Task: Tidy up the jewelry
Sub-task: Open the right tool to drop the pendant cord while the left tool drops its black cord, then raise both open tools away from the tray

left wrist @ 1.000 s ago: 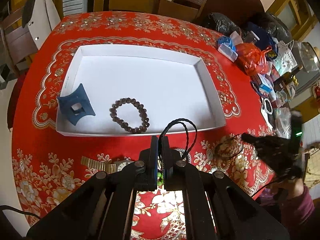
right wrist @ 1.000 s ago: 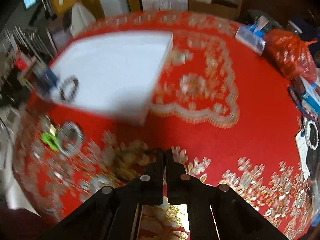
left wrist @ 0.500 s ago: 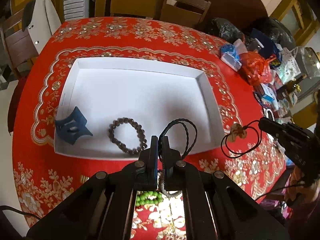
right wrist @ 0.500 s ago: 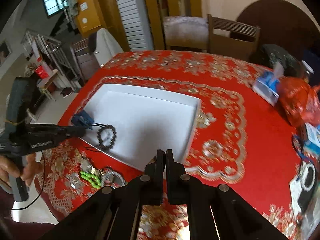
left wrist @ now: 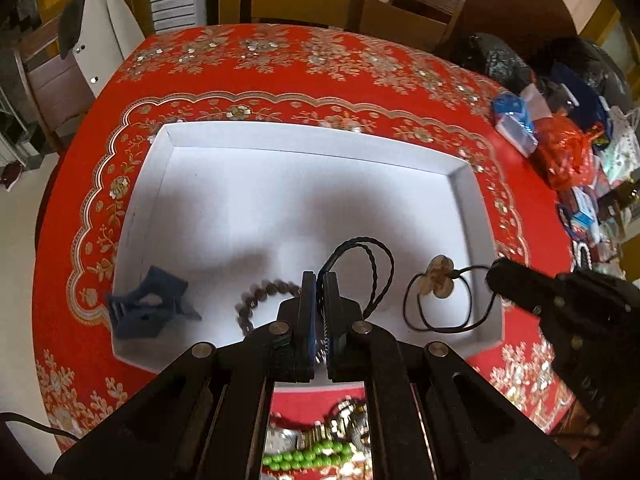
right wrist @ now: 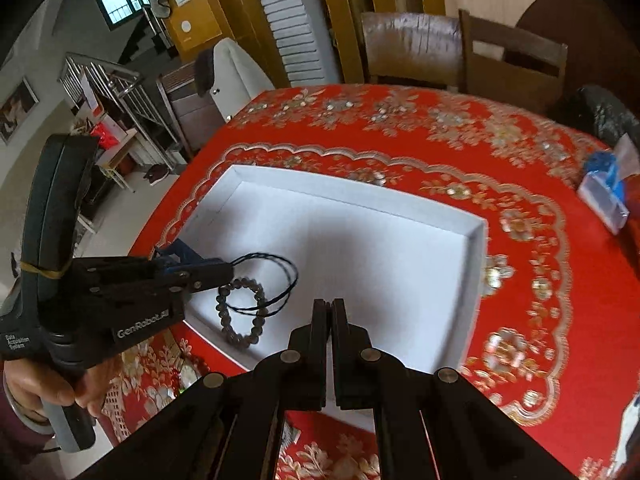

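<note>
Two black grippers over a round table with a red and gold flowered cloth (left wrist: 280,64). Nearest, under the left gripper (left wrist: 319,280), a heap of loose jewelry (left wrist: 320,444) on the cloth: green beads, a metal watch strap, more too blurred to tell. Left gripper pressed together on a dark braided cord loop (left wrist: 370,268), held over the near part of a shallow white cardboard tray (left wrist: 312,144). Right gripper (right wrist: 329,306) squeezed together too, pinching a thin black cord with a pale flat flower-shaped pendant (left wrist: 438,276), hanging over the tray's near right corner. Inside the tray, near the front edge, a brown round-bead bracelet (right wrist: 240,312). Left of it, a dark blue plastic clip-like piece (left wrist: 148,308). Farther back, two brown wooden chairs (right wrist: 460,52).
</note>
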{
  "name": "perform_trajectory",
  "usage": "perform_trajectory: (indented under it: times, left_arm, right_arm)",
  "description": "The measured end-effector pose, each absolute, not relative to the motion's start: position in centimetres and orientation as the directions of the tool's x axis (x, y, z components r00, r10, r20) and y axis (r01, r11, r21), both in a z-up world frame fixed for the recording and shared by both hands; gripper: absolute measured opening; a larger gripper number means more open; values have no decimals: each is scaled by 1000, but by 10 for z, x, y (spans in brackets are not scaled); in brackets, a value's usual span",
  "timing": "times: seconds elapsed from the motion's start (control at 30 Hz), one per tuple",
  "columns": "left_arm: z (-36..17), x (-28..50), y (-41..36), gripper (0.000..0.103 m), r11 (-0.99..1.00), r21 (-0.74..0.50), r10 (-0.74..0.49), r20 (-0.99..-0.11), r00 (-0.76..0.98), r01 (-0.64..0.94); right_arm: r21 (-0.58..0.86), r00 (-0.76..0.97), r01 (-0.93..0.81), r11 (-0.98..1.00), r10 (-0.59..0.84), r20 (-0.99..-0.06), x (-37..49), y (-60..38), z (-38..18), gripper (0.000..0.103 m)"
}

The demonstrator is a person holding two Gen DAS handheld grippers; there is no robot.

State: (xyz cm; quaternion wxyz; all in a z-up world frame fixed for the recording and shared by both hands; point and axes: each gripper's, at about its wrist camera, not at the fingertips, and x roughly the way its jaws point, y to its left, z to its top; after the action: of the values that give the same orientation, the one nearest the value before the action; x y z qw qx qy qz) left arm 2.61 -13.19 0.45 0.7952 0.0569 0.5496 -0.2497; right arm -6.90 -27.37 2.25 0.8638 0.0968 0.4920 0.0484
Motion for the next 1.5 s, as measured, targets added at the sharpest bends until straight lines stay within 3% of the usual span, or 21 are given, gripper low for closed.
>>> perform_trajectory:
  times: [0.3, 0.6, 0.63, 0.67, 0.73, 0.9, 1.33, 1.5]
  left_arm:
    - [-18, 52, -147, 2, 890, -149, -282, -923, 263, 432]
    - [-43, 71, -148, 2, 915, -144, -244, -942, 231, 377]
    - [-44, 72, -147, 2, 916, -145, -243, -942, 230, 373]
    - [-44, 72, -146, 2, 919, -145, -241, -943, 231, 368]
    - [-44, 73, -146, 4, 920, -139, -235, -943, 234, 366]
    - [-41, 71, -143, 37, 922, -164, -254, -939, 230, 350]
    - [-3, 37, -133, 39, 922, -105, -242, -908, 342, 373]
    - [7, 16, -122, 39, 921, -87, -238, -896, 374, 379]
  right_arm:
    - [188, 384, 122, 975, 129, -914, -66, -317, -31, 2]
    - [158, 345, 88, 983, 119, -931, -64, -311, -51, 3]
    - [147, 348, 83, 986, 109, -931, -64, -310, -50, 10]
    - [138, 353, 79, 987, 102, -930, -65, -309, -49, 27]
    - [142, 373, 82, 987, 102, -922, -69, -308, -45, 48]
    - [180, 405, 108, 978, 122, -906, -77, -308, -36, 48]
    - [209, 461, 205, 956, 94, -883, -99, -300, -16, 48]
    - [212, 478, 229, 950, 80, -875, -113, -295, -9, 54]
